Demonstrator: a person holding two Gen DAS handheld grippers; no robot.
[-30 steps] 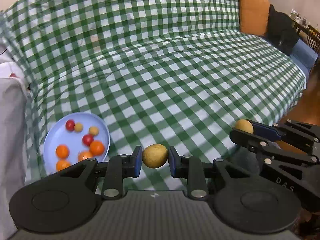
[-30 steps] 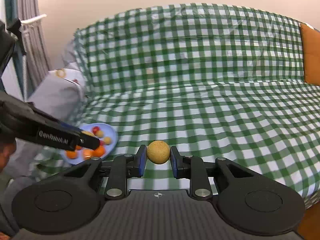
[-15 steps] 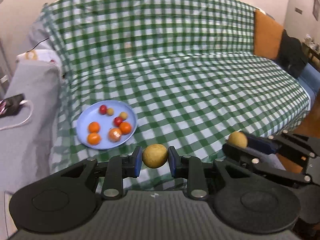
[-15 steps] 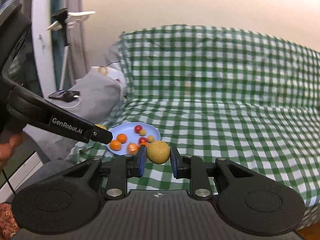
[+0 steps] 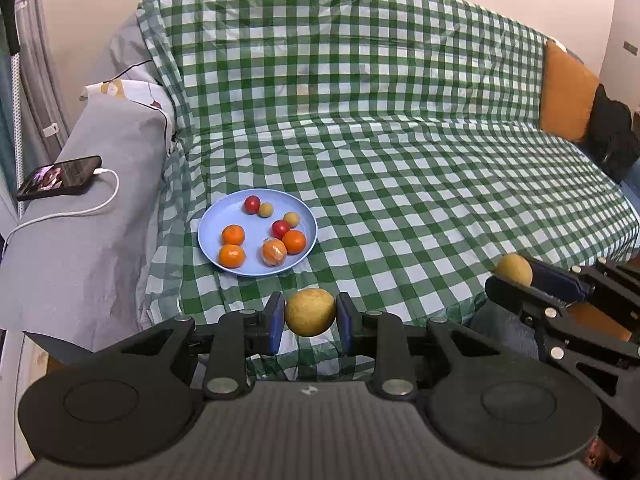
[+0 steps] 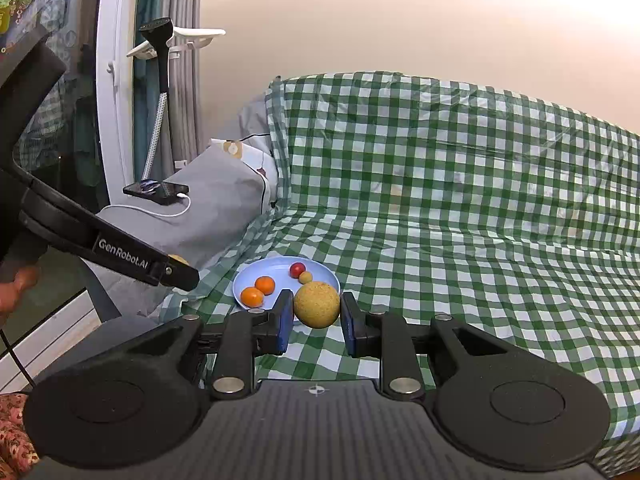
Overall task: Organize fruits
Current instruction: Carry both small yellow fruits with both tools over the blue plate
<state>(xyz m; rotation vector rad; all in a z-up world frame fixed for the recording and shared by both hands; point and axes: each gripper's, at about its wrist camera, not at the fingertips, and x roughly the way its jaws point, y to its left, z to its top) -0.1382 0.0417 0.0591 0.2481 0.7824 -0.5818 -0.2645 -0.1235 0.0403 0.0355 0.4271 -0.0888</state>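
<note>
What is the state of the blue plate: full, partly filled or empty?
Partly filled: the blue plate holds several small fruits, with bare blue surface showing between them.

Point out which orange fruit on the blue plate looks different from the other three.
The one with the glossy wrapping or peel at the plate's near edge, touching the plain orange beside it; the others have bare, smooth skin.

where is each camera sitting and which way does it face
Left wrist: on the left gripper, angled down at the blue plate on the checked cloth; its jaws clamp a yellow fruit; the right gripper enters at the right edge.
Right wrist: on the right gripper, facing more level toward the sofa back and wall; its jaws clamp a rough yellow fruit; the left gripper and a hand show at left.
Shared: plate, cloth, phone, each other's gripper.
</note>
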